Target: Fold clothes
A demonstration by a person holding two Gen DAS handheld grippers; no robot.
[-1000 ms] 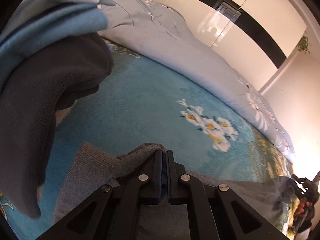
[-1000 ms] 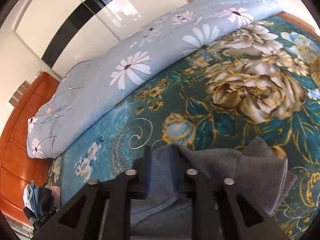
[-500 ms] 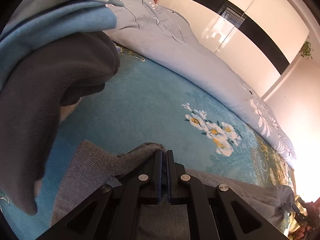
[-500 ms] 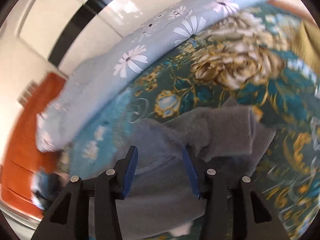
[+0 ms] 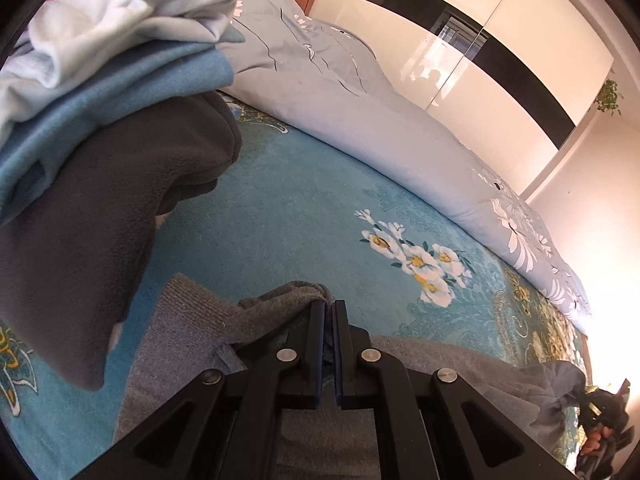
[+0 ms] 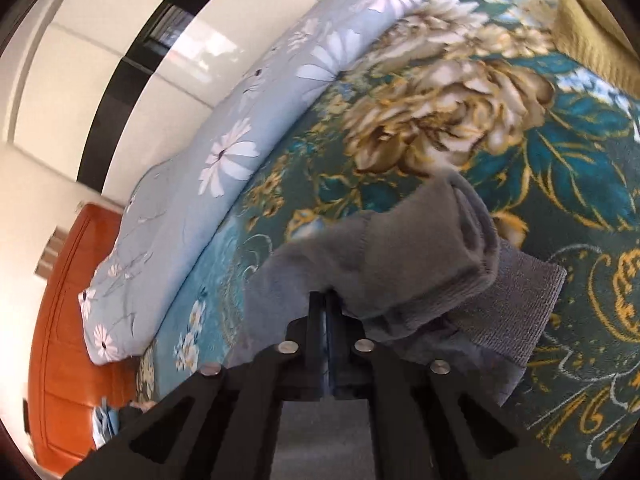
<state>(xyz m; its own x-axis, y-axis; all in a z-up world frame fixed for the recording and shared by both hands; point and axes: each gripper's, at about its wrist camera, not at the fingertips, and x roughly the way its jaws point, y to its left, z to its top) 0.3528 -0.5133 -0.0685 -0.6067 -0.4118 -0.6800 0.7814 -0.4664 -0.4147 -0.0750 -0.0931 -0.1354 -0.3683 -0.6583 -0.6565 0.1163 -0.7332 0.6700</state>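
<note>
A grey knit garment (image 5: 188, 320) lies on the teal floral bedspread (image 5: 288, 208). My left gripper (image 5: 329, 307) is shut on a bunched fold of the garment at its near left end. In the right wrist view the same grey garment (image 6: 400, 248) is lifted in a thick fold, its ribbed hem (image 6: 516, 304) hanging to the right. My right gripper (image 6: 325, 298) is shut on that fold. Far right in the left wrist view, the other gripper and a hand (image 5: 600, 420) show small.
A stack of clothes sits at the left: a dark grey fleece (image 5: 92, 200) below, a blue one (image 5: 112, 96) above it, a pale one (image 5: 120, 12) on top. A light blue daisy-print duvet (image 5: 360, 112) runs along the bed's far side. Orange headboard (image 6: 60, 320), white wardrobe (image 5: 480, 52) behind.
The right gripper stood open around the grey fabric half a second ago; now it is shut on the fold, which is raised. The left gripper stays shut on the garment, view shifted slightly.
</note>
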